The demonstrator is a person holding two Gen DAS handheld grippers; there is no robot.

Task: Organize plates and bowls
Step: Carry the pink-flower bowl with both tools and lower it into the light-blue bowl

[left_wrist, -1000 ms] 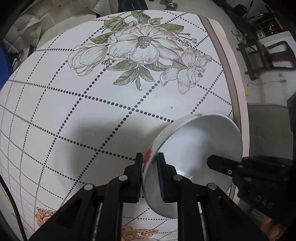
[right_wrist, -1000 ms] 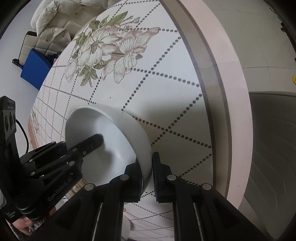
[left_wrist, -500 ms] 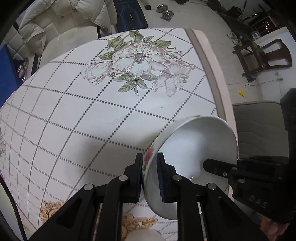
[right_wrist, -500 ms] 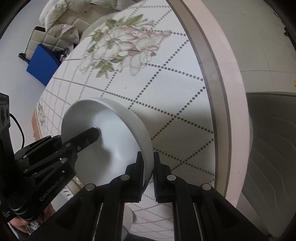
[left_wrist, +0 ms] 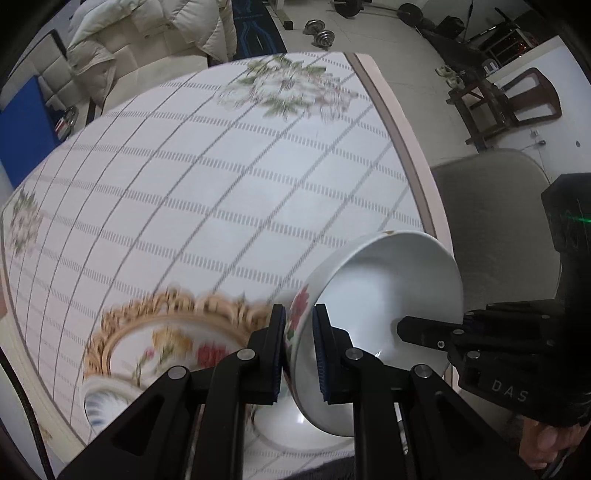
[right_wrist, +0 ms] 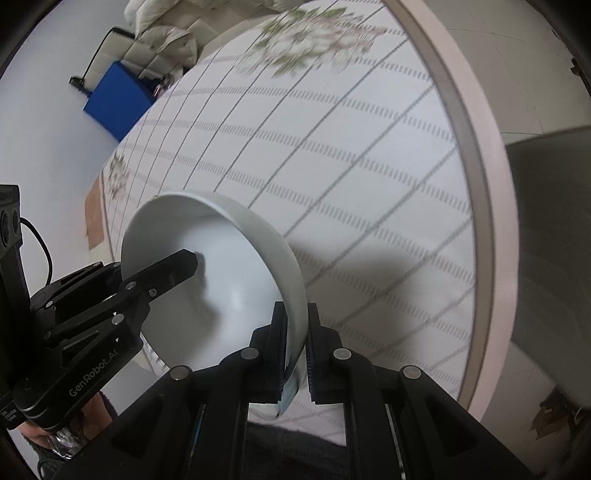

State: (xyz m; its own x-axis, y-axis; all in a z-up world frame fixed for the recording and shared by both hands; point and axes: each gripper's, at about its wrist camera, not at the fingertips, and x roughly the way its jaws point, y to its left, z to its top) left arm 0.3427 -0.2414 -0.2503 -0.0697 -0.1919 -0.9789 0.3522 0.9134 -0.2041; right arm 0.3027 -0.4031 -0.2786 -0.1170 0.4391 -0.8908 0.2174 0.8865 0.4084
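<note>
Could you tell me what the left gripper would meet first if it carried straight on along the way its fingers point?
The left gripper is shut on the white bowl by its rim, so the bowl leads. Straight ahead lies the gold-rimmed plate on the table; the bowl would probably meet that plate first, though depth is unclear.

Background's pretty cluttered: dumbbells (left_wrist: 320,32) on the floor, a wooden chair (left_wrist: 517,99), a puffy jacket (left_wrist: 147,33), some blue box (right_wrist: 118,99).

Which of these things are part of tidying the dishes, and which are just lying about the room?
Part of the job: white bowl, gripped by left gripper and right gripper; gold-rimmed plate.

Lying about: dumbbells, wooden chair, blue box, cream coat.
</note>
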